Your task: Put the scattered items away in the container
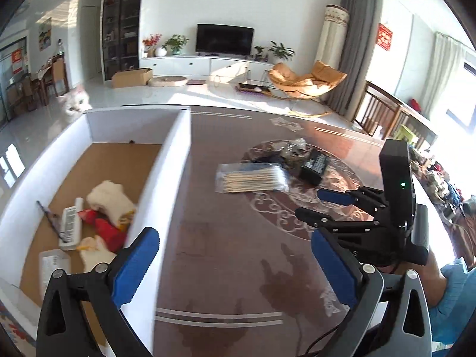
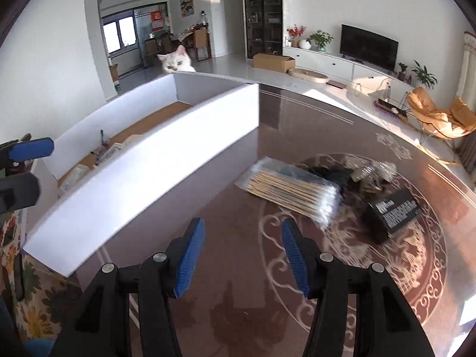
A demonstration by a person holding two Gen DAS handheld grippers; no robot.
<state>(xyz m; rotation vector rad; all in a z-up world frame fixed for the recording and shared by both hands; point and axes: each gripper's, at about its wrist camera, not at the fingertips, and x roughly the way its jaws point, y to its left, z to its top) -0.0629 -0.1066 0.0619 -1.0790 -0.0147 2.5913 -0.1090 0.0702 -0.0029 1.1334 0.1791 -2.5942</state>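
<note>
A white-walled box (image 1: 175,160) with a brown floor stands on the dark patterned table; it also shows in the right wrist view (image 2: 142,184). Inside lie a plush toy (image 1: 110,202), a white tube (image 1: 71,223) and a clear packet (image 1: 53,264). On the table lie a bag of cotton swabs (image 1: 253,178) (image 2: 291,190), a black box with white print (image 1: 315,163) (image 2: 395,208) and a clear crumpled wrapper (image 2: 372,169). My left gripper (image 1: 235,264) is open and empty beside the box's near wall. My right gripper (image 2: 242,255) is open and empty, short of the swabs; it shows in the left view (image 1: 312,205).
A white cat (image 2: 176,63) (image 1: 74,105) looks over the box's far corner. A floral cloth (image 2: 32,282) lies at the table's left edge. Beyond the table are a TV unit (image 1: 208,62) and an orange lounge chair (image 1: 306,81).
</note>
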